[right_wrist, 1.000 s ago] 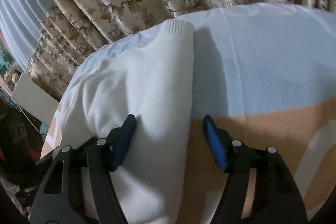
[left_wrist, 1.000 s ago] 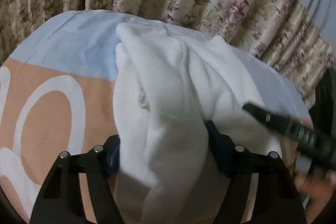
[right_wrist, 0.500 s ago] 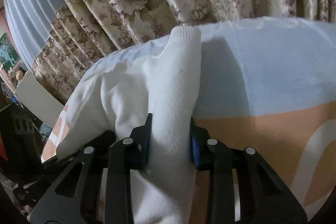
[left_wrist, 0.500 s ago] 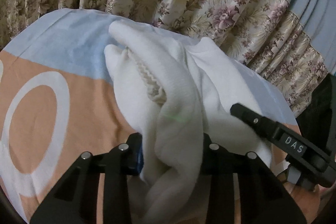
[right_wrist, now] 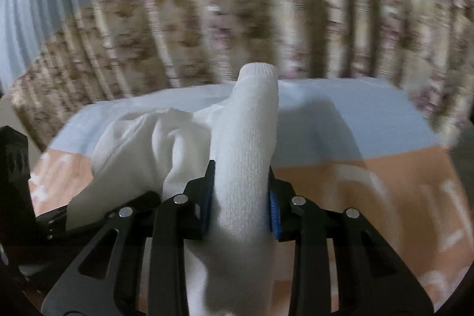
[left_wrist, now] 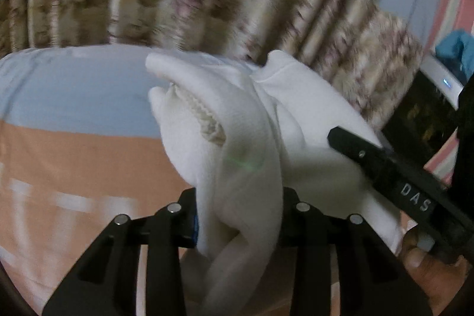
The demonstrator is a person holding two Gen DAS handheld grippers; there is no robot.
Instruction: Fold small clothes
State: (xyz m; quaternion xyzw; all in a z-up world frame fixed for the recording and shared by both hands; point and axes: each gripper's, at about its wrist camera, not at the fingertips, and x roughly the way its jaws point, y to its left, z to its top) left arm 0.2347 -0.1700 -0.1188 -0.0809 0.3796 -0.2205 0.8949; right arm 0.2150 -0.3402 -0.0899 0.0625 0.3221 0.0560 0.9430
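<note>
We hold a small white knitted garment [left_wrist: 243, 156] with both tools, each one clamped on a bunched part of it. Our left gripper [left_wrist: 240, 215] has its jaws drawn in narrow on a thick twisted roll of the fabric, and our right gripper [right_wrist: 240, 197] pinches a ribbed tube of the same knit, probably a sleeve, whose cuff end sticks out past the blue pads [right_wrist: 274, 209]. The garment hangs partly raised above the bedsheet of pale blue and peach with white lettering [left_wrist: 74, 162]; the rest of the cloth trails down toward the sheet between the two tools. We judge that gripping it at two separate places lets us lift and spread it so that it can be laid flat on the sheet before any fold. Behind the sheet hangs a beige floral curtain [right_wrist: 237, 19], blurred in both views. From the left wrist we also see the right tool's black finger [left_wrist: 385, 168] lying against the garment, just beside our own grip.
</note>
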